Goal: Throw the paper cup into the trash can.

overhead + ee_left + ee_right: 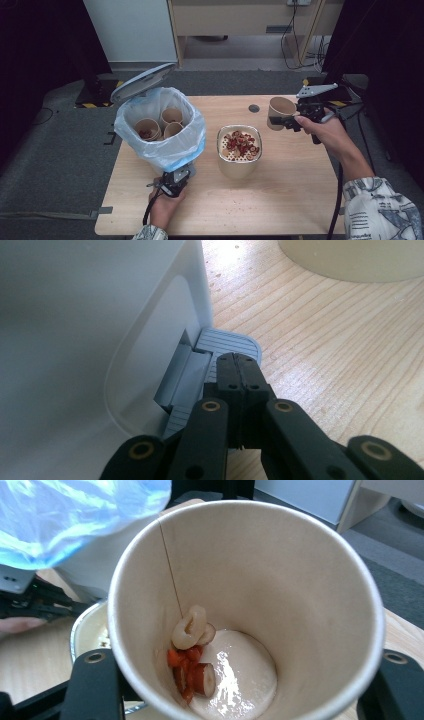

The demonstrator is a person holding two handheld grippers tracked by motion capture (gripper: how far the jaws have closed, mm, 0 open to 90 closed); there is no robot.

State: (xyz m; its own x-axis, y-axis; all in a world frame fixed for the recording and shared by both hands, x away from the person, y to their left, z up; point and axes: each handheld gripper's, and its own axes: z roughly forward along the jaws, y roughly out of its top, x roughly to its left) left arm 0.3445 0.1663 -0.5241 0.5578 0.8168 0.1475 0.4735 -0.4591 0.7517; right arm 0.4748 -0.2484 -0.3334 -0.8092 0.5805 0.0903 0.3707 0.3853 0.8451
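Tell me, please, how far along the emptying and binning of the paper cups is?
Done: three cups lie in the bin, and slices fill the strainer bowl. In hand: the left gripper, shut, presses the pedal, and the right gripper holds a paper cup with slices inside. Left: empty and bin it.

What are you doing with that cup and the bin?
A person works with a gripper in each hand. The left gripper, its jaws shut, presses the grey pedal of the bin, so the lid stands open. The right gripper holds a paper cup, tilted, with fruit slices sticking inside. A strainer bowl with more slices sits in between.
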